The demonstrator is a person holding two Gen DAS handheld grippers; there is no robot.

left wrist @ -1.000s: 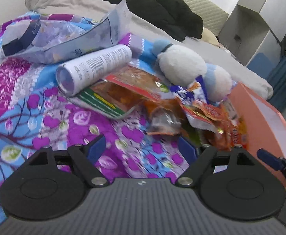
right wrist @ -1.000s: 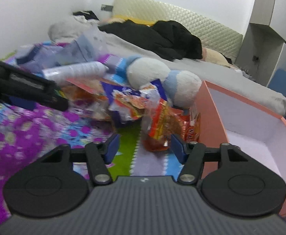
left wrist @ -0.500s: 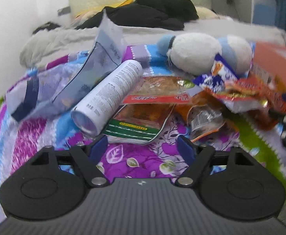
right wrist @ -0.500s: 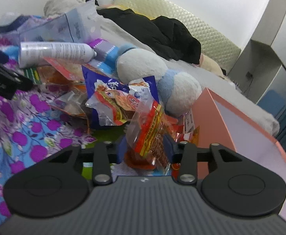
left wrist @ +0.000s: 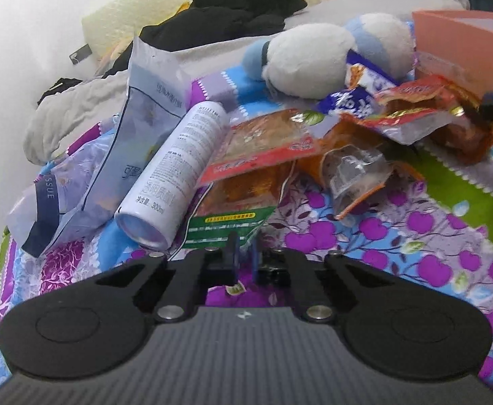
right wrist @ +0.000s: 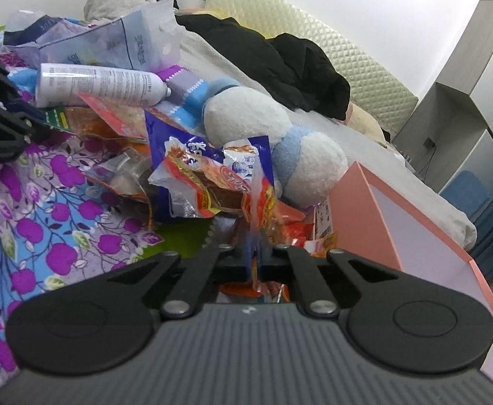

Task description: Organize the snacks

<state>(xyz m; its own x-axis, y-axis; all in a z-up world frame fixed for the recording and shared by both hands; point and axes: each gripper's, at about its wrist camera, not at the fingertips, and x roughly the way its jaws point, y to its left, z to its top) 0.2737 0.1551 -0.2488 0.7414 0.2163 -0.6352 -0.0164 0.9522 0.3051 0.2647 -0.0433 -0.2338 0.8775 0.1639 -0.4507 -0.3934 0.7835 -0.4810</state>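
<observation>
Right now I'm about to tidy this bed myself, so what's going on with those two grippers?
A person is sorting a snack pile on the floral bedspread. The left gripper has just closed on the green-edged snack packet beside the white spray can. The right gripper has just closed on a red-and-clear snack packet next to the pink box. Neither packet is in the box yet.
</observation>
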